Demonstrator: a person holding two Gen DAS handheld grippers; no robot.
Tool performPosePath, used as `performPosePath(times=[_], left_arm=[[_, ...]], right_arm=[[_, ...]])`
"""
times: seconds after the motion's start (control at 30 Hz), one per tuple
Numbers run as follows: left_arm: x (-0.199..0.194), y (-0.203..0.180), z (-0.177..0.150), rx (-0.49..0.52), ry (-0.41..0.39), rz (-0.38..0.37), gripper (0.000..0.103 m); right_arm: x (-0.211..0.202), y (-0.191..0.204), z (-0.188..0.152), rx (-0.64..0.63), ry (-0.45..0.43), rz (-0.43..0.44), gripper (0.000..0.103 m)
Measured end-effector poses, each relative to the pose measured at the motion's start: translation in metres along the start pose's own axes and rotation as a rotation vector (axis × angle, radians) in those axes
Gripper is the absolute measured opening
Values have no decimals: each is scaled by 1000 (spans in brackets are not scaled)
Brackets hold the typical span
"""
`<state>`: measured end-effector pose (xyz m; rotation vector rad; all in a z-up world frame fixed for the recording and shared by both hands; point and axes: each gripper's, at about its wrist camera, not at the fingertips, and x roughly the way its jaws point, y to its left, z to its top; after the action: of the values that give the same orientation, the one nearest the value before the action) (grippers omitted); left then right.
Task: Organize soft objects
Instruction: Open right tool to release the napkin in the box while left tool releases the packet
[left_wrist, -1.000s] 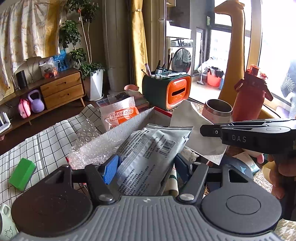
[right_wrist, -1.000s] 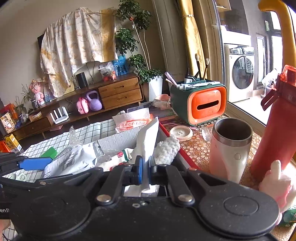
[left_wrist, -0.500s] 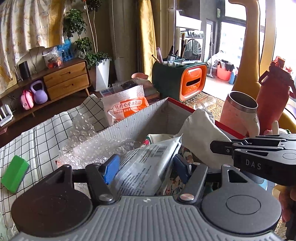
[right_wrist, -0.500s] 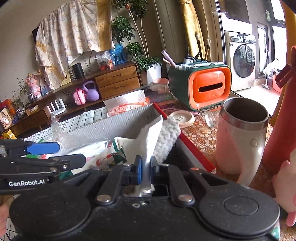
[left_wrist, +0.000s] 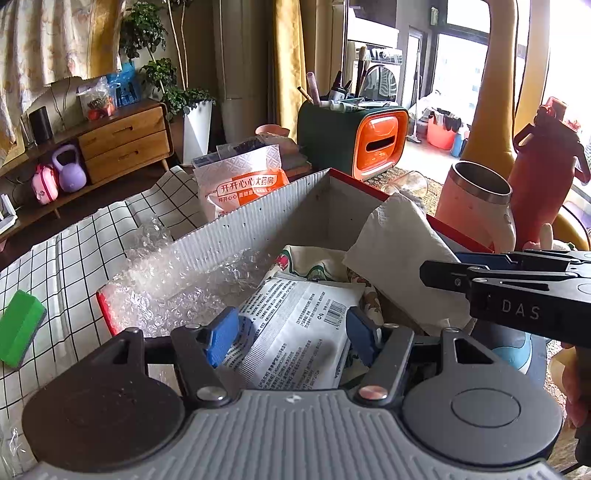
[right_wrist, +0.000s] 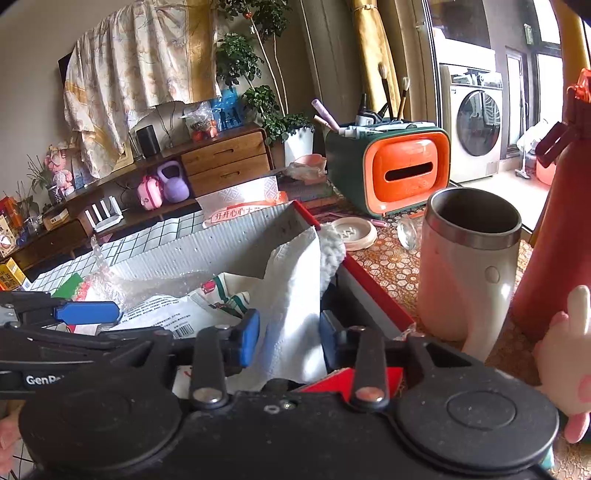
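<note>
A white corrugated box (left_wrist: 280, 206) with a red rim holds bubble wrap (left_wrist: 177, 280), a patterned cloth (left_wrist: 314, 260) and a white knitted piece (right_wrist: 332, 251). My left gripper (left_wrist: 290, 339) is shut on a white printed wipes pack (left_wrist: 295, 314), which rests low in the box over the cloth. My right gripper (right_wrist: 289, 334) is over the box's near right corner and its jaws are opening. A white paper towel (right_wrist: 291, 280) stands between its blue pads, which no longer pinch it. The same paper towel (left_wrist: 399, 251) shows in the left wrist view, in front of the right gripper (left_wrist: 443, 264).
A pink steel-rimmed mug (right_wrist: 469, 266), a red bottle (right_wrist: 554, 221) and a pink plush toy (right_wrist: 561, 350) stand right of the box. Behind it are an orange-and-green holder (left_wrist: 354, 140) and a pharmacy bag (left_wrist: 243, 184). A green sponge (left_wrist: 20, 328) lies on the checked cloth (left_wrist: 74, 251).
My right gripper's pads have parted from the paper towel they pinched. Both grippers sank toward the box, and the wipes pack came down inside it.
</note>
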<state>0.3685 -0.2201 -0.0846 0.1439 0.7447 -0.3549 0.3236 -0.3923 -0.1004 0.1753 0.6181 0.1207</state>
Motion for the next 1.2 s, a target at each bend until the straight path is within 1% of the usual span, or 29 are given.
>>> performPosePath(times=[0.23, 0.33, 0.5, 0.63, 0.7, 0.73, 0.93, 1.03, 1.13, 1.2], left_arm=[[-18, -1, -1, 3, -19, -16, 66], [-28, -1, -1, -5, -32, -24, 68], [-49, 2, -1, -12, -56, -26, 68], [-68, 9, -2, -25, -73, -31, 69], [-79, 13, -5, -32, -80, -35, 74], [-84, 16, -6, -34, -83, -36, 74], [-116, 32, -15, -53, -102, -30, 75], [-131, 42, -22, -63, -105, -32, 75], [-145, 53, -29, -71, -103, -32, 79], [-155, 61, -33, -72, -108, -31, 83]], right_arm=[[-16, 6, 2, -14, -17, -9, 41], [-26, 10, 4, -25, -28, -11, 44], [-41, 23, 7, -51, -43, 0, 53], [-54, 37, 8, -75, -54, 23, 59], [-61, 46, 8, -87, -61, 35, 63], [-65, 51, 8, -93, -64, 42, 64], [-85, 80, 6, -138, -70, 77, 70], [-93, 93, 5, -147, -66, 96, 76], [-101, 108, 2, -161, -66, 115, 78], [-106, 116, 0, -167, -62, 134, 82]])
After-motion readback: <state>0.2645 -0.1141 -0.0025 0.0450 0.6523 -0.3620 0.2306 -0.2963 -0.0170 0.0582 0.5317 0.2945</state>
